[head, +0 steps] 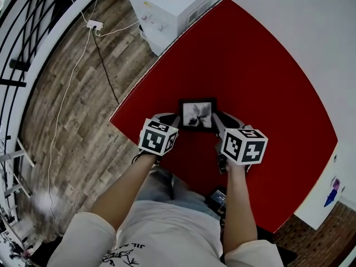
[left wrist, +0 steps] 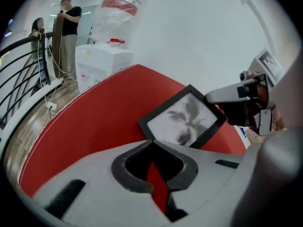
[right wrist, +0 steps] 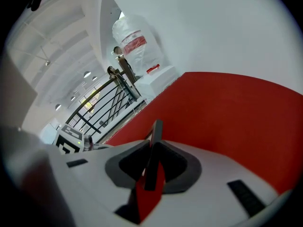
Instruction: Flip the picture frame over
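Observation:
A small black picture frame (head: 197,114) with a grey flower print lies picture side up near the front edge of the red table (head: 261,77). My left gripper (head: 173,118) is at the frame's left side. In the left gripper view its jaws are shut, with the frame's (left wrist: 187,119) near corner pinched at their tips (left wrist: 150,142). My right gripper (head: 218,118) is at the frame's right side. In the right gripper view the frame (right wrist: 156,131) stands edge-on between the jaws (right wrist: 152,145), which are shut on it.
A white cabinet (head: 169,4) stands at the table's far left corner. A power strip (head: 93,24) and cables lie on the wooden floor beside a black railing (head: 22,43). Two people (left wrist: 68,32) stand far off by the railing.

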Demonstrator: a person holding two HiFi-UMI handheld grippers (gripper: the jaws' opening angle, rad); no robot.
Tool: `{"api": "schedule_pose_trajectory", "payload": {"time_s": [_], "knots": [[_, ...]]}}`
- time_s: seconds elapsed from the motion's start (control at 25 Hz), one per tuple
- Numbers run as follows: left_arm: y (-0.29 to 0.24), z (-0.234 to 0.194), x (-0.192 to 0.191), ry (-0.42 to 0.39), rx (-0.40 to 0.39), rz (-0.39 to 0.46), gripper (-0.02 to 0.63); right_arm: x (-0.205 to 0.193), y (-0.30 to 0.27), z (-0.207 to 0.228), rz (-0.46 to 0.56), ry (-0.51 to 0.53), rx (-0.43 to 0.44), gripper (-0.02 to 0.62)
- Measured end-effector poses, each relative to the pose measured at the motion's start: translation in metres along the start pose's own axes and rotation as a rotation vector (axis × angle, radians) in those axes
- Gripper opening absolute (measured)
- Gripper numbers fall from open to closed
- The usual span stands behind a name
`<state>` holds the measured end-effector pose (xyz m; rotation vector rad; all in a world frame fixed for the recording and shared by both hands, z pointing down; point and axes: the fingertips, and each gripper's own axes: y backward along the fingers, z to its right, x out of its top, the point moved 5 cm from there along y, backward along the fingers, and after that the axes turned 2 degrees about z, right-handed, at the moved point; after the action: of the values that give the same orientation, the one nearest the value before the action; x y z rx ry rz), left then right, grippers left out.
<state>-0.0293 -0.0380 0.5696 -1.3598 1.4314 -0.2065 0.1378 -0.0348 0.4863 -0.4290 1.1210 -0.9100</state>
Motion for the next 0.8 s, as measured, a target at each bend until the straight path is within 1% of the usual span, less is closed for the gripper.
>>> {"api": "schedule_pose_trajectory", "payload": {"time_s": [0.24,0.44,0.8], "knots": [[-0.014,0.0,-0.004,-0.014,0.007,-0.043,0.006,-0.007,-0.004,0.011,-0.015,0.013,-0.037,0.063],[-0.018,0.0,-0.002,-0.025,0.009,-0.048,0.006,-0.011,-0.009,0.024,-0.026,0.019,-0.063,0.046],[-0.018,0.005,-0.003,-0.066,0.011,-0.052,0.006,-0.026,-0.022,0.041,-0.07,0.098,-0.121,0.04]]}}
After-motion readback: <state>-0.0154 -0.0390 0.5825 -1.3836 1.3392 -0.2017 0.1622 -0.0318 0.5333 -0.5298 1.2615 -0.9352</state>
